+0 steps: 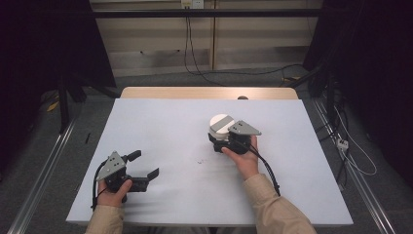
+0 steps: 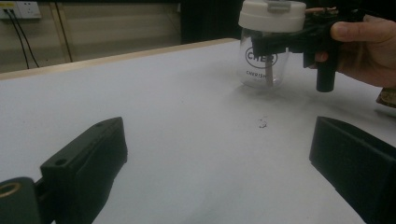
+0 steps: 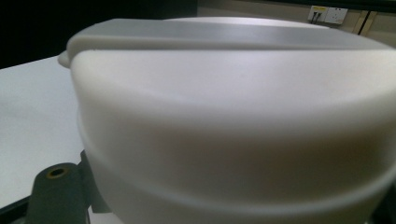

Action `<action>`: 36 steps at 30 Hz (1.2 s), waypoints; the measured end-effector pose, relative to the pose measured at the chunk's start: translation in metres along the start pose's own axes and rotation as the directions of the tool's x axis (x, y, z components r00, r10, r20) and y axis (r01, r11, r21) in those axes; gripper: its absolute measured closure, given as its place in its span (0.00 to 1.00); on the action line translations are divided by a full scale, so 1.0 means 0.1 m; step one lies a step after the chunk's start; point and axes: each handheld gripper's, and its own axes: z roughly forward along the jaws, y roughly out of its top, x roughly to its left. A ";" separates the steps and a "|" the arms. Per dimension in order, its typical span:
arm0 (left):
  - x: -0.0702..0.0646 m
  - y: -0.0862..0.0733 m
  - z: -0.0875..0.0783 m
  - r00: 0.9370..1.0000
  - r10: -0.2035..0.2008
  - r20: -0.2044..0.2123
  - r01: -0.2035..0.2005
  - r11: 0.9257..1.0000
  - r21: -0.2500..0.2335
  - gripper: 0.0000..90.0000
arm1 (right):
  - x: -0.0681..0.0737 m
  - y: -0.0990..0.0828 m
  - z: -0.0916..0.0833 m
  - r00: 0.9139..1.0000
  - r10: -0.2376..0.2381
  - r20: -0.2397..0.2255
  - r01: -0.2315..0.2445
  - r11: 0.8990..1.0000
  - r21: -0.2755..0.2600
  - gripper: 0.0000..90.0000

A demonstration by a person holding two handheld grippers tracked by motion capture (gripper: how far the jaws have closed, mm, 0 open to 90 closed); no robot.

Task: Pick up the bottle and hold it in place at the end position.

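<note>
One jar, apparently clamped by right tongs.

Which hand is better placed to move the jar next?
Right. The right gripper is already shut on the jar just below its white lid; the left gripper rests open, well apart.

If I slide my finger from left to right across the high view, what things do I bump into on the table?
left gripper with its jaws open → small dark speck on the white table → jar with white lid → right gripper, shut on the jar.
</note>
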 end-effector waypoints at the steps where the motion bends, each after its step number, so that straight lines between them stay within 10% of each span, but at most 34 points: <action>1: 0.00 0.00 0.00 1.000 0.000 0.000 0.000 1.000 -0.001 0.04 | 0.00 0.00 0.01 1.000 -0.002 0.000 0.002 1.000 -0.001 0.20; 36: 0.01 0.00 0.01 1.000 -0.001 0.006 0.001 1.000 0.003 0.04 | 0.10 0.02 0.19 1.000 -0.019 -0.023 0.019 1.000 0.001 0.20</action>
